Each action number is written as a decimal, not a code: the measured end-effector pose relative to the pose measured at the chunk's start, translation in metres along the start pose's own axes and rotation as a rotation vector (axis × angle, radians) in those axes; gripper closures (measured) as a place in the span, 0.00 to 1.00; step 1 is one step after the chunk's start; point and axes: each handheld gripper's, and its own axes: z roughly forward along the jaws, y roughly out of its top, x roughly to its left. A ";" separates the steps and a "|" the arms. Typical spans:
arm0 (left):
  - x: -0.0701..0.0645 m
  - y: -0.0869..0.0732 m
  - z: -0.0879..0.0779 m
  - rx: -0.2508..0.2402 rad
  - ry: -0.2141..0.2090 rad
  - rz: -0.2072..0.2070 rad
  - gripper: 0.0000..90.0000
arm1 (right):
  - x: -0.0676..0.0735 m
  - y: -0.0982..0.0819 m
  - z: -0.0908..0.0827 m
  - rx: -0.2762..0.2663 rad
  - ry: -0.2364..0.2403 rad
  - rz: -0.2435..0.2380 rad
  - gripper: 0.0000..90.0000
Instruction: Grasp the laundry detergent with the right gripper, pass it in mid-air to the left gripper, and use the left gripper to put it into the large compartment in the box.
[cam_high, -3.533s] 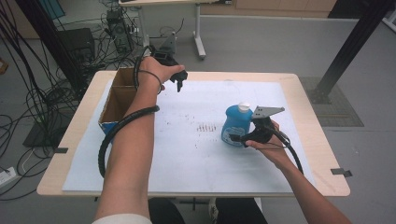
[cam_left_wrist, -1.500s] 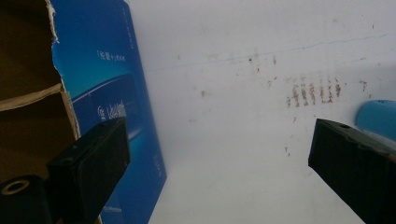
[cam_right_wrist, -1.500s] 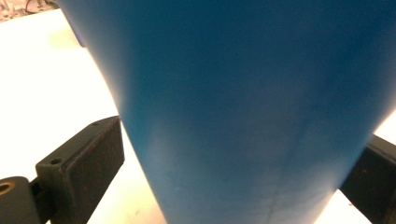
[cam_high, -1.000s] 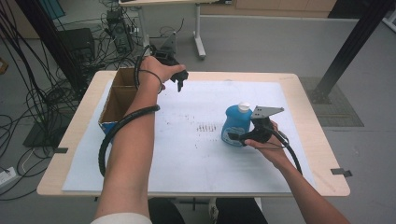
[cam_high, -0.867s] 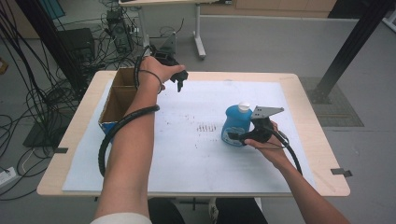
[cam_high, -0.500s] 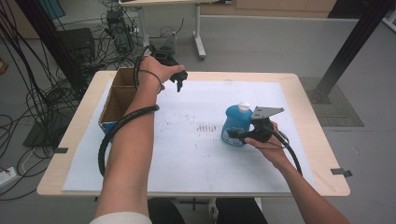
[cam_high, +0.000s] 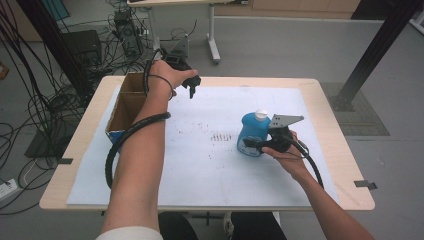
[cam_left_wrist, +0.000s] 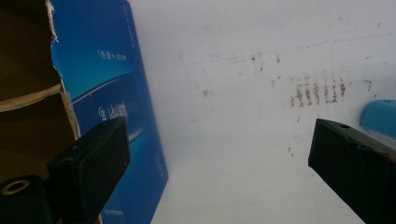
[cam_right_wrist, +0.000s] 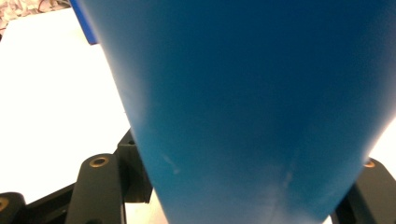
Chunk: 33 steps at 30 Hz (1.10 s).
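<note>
A blue bottle (cam_high: 252, 134) with a white cap (cam_high: 260, 114) stands upright on the white sheet, right of centre. My right gripper (cam_high: 255, 146) is shut on its lower body from the near right side. Seen from the right gripper view, the bottle (cam_right_wrist: 252, 102) sits between the black fingers (cam_right_wrist: 98, 186). My left gripper (cam_high: 192, 90) hangs above the table's far left, beside the cardboard box. In the left gripper view its jaws stand wide apart, and the gripper (cam_left_wrist: 219, 140) is open with nothing between them.
An open cardboard box (cam_high: 127, 107) with a blue printed side (cam_left_wrist: 112, 93) lies along the left edge. The white sheet (cam_high: 200, 165) carries a patch of brown marks (cam_high: 220, 136) near its middle. Cables and equipment cover the floor beyond the table.
</note>
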 end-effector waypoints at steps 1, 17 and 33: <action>0.000 0.000 0.000 0.000 0.000 0.001 0.07 | 0.000 0.000 0.000 0.000 0.000 0.000 0.42; 0.000 0.000 -0.002 -0.003 0.004 0.003 0.07 | 0.000 -0.001 -0.001 -0.004 -0.007 -0.020 0.46; -0.002 -0.001 0.000 -0.002 0.009 0.001 0.07 | 0.000 -0.001 -0.001 -0.010 -0.011 -0.022 0.46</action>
